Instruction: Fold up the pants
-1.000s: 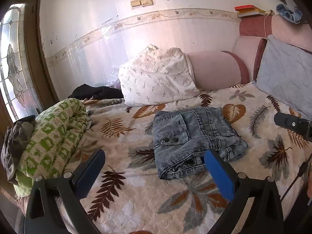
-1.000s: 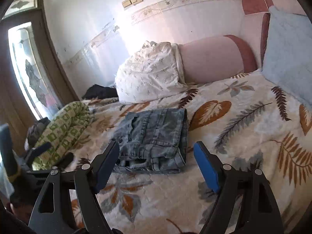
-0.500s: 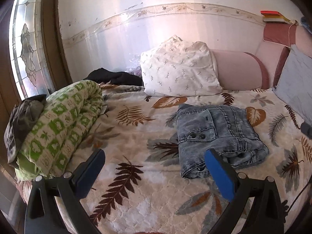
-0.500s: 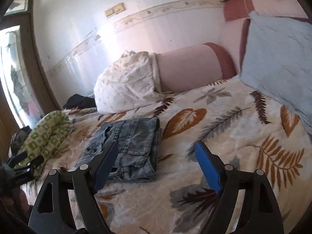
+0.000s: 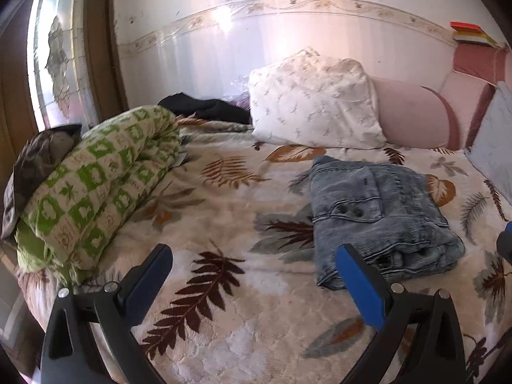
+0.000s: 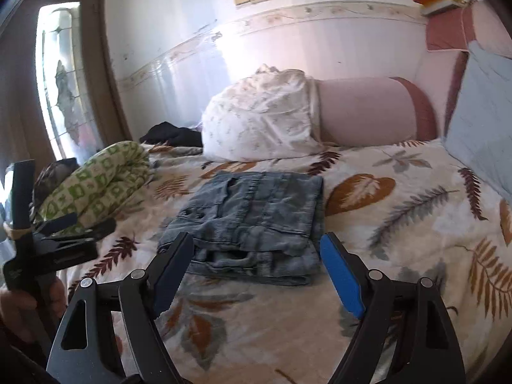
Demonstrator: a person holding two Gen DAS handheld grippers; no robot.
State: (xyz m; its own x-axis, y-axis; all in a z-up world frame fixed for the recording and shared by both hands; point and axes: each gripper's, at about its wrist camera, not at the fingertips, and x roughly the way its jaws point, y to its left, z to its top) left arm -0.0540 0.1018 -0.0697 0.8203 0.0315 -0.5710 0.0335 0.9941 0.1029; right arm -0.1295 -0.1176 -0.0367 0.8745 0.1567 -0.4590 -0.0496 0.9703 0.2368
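Note:
The blue denim pants [image 5: 380, 214] lie folded in a compact stack on the leaf-print bedspread [image 5: 224, 224]; they also show in the right wrist view [image 6: 256, 220]. My left gripper [image 5: 252, 275] is open and empty, held above the bed, left of and nearer than the pants. My right gripper [image 6: 256, 262] is open and empty, just short of the pants' near edge. The left gripper's body [image 6: 51, 243] shows at the left of the right wrist view, held in a hand.
A rolled green-and-white quilt [image 5: 96, 188] with dark cloth on it lies at the bed's left edge. A white pillow [image 5: 313, 99] and pink bolster [image 5: 412, 115] line the back wall. A dark garment [image 5: 204, 108] lies behind the quilt. A grey-blue cushion [image 6: 483, 118] stands at the right.
Both grippers stayed open and empty. The left view has swung left, so the pants sit further right in it. The right view has swung back to centre on the pants.

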